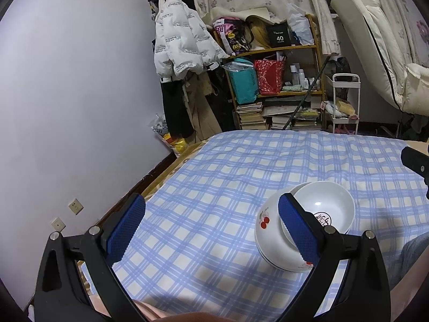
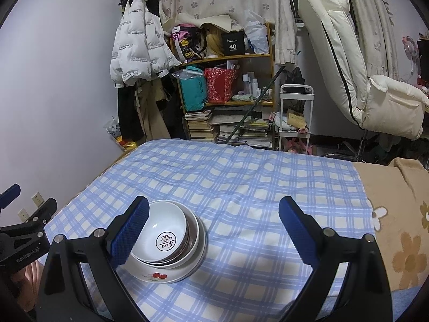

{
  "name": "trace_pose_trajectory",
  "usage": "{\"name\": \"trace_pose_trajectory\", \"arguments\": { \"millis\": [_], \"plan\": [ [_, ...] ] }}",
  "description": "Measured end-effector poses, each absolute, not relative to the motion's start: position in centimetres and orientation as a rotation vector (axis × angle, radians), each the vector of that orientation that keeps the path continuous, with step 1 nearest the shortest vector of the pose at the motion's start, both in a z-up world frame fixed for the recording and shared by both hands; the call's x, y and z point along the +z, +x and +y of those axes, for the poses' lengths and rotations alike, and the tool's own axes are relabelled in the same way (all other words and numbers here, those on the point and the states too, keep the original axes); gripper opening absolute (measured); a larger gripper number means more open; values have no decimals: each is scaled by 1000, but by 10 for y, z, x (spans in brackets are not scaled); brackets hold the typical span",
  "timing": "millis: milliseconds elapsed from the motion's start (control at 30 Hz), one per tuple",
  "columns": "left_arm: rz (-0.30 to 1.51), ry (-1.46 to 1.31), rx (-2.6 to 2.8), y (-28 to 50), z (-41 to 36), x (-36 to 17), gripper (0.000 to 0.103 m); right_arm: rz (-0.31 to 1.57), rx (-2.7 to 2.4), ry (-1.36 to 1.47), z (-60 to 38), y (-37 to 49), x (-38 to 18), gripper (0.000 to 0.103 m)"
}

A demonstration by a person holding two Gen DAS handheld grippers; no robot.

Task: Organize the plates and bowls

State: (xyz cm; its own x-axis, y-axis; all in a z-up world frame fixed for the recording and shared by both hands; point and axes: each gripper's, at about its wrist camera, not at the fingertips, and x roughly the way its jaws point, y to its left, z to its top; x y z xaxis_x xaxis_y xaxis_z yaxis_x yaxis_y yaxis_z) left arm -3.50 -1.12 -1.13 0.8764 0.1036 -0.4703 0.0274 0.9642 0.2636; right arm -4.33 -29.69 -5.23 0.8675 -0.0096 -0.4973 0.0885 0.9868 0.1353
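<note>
2 open tools (image 1: pixel 211 225) (image 2: pixel 214 228) flank, apparently untouched, stacked bowls (image 2: pixel 171 238).

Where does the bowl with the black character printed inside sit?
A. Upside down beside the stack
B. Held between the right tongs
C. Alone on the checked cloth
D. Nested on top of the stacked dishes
D: the bowl with the black character sits upright, nested on top of the stacked dishes, above the cherry-printed plate, on the checked cloth; both tongs are open and hold nothing.

Bowls (image 2: pixel 171 237) nested on a plate (image 2: pixel 161 273), on the bed (image 2: pixel 254 182)
</note>
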Motion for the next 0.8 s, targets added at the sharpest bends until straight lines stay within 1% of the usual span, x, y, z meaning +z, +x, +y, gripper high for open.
{"name": "trace_pose_trajectory", "arguments": {
  "millis": [800],
  "plan": [
    [493, 272, 36, -38, -17, -14, 98, 520, -56, 153, -299, -44, -52, 102]
  ]
}}
